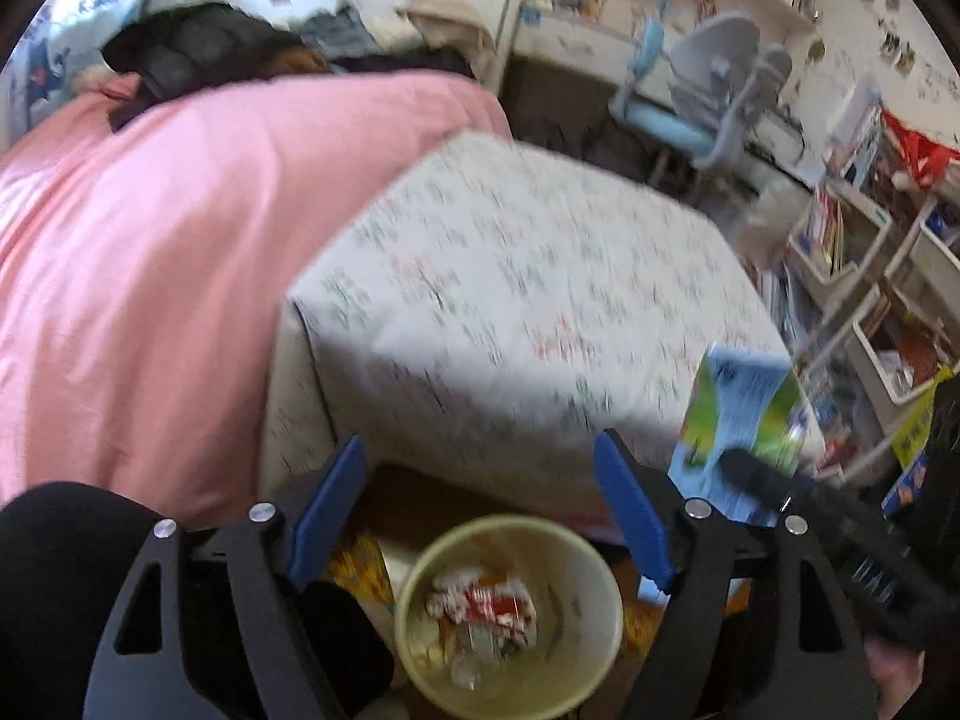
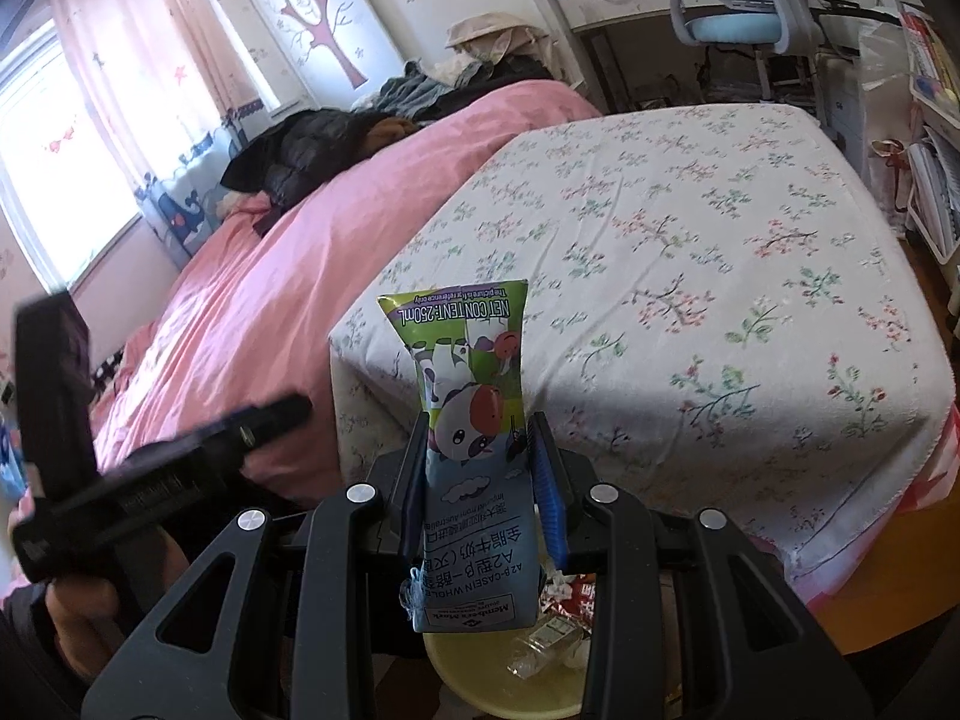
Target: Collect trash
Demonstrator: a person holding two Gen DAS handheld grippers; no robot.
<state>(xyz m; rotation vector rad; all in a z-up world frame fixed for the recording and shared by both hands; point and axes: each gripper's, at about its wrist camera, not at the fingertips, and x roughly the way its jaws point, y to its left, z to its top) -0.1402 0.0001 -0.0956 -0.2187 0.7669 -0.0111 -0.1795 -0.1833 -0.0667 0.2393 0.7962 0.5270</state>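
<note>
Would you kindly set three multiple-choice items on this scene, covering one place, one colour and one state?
1. The trash bin stands:
A. on the desk
B. on the floor below the claws
C. on the pink bedspread

2. The left claw has finger pads coloured:
A. blue
B. red
C. white

3. The right claw is:
A. open and empty
B. out of view
C. shut on the milk carton

Answers: B, the bin's mouth shows beneath both claws at the bed's foot; A, both pads are blue; C, the pads squeeze the carton's waist.

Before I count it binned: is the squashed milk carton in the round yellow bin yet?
Out. Right gripper holds milk carton above the bin.
</note>
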